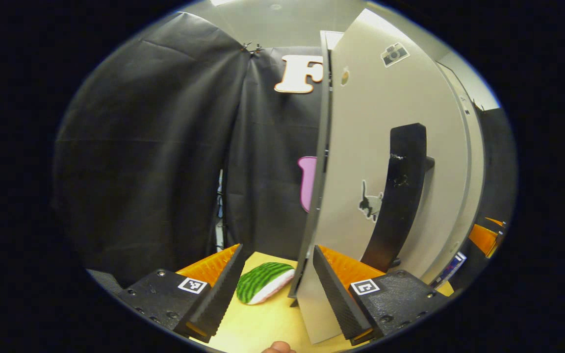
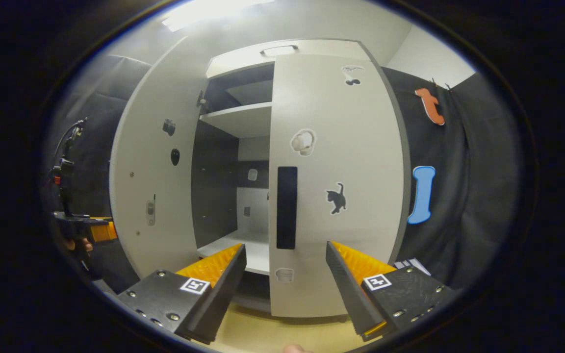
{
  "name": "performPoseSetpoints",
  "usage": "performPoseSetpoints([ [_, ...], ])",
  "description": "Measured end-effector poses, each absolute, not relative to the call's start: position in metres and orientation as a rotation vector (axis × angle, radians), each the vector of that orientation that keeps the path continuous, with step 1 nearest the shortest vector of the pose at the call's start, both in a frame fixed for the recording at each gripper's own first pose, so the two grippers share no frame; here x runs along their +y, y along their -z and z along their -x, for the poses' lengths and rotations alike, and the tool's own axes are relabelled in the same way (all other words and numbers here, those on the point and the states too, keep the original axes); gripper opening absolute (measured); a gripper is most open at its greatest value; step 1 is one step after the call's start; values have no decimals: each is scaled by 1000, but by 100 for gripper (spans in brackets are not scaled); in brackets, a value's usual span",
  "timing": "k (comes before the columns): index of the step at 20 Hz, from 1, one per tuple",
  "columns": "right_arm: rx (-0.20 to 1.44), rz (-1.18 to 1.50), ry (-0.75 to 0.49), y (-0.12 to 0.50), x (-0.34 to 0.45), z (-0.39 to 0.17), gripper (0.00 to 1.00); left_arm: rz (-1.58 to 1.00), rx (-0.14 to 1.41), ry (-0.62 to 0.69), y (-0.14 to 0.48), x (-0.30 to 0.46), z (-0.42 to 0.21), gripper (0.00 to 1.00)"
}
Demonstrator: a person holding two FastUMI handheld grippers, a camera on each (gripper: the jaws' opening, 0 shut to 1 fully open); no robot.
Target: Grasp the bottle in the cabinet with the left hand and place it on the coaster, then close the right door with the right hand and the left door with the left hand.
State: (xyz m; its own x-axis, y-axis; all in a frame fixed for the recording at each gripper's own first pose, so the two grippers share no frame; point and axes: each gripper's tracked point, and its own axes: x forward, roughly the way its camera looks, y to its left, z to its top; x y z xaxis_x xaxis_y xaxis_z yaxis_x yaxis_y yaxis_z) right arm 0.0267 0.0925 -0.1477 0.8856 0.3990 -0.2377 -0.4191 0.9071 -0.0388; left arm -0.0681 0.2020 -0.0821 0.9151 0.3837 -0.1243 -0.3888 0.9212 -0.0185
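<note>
In the left gripper view my left gripper (image 1: 277, 252) is open, low over the wooden table (image 1: 268, 323). The free edge of the cabinet's left door (image 1: 361, 147) stands just inside its right finger, and the door's black handle (image 1: 400, 196) curves up to the right. A green-striped, watermelon-patterned coaster (image 1: 263, 282) lies flat on the table ahead. In the right gripper view my right gripper (image 2: 286, 247) is open and empty, facing the right door (image 2: 341, 162) and its black handle (image 2: 286, 206). This door covers the cabinet's right half. The left door (image 2: 150, 162) stands swung open, with my left gripper (image 2: 84, 230) at its far edge.
Through the open left half I see the cabinet's white shelves (image 2: 236, 117) and its bottom board (image 2: 243, 250). Black cloth walls (image 1: 155, 147) close the booth on both sides. An orange and black part (image 1: 483, 238) pokes in at the far right of the left gripper view.
</note>
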Motion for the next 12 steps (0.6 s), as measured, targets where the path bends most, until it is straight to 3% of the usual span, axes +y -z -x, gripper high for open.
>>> performPoseSetpoints([
  [5, 222, 93, -352, 137, 52, -20, 98, 49, 114, -271, 85, 147, 33, 91],
  [6, 224, 93, -336, 135, 44, -19, 98, 53, 115, -250, 86, 138, 26, 87],
  [7, 226, 92, -322, 133, 36, -17, 98, 56, 115, -231, 87, 130, 20, 94],
  [12, 223, 95, -274, 125, 9, -11, 98, 63, 119, -162, 87, 97, 2, 94],
])
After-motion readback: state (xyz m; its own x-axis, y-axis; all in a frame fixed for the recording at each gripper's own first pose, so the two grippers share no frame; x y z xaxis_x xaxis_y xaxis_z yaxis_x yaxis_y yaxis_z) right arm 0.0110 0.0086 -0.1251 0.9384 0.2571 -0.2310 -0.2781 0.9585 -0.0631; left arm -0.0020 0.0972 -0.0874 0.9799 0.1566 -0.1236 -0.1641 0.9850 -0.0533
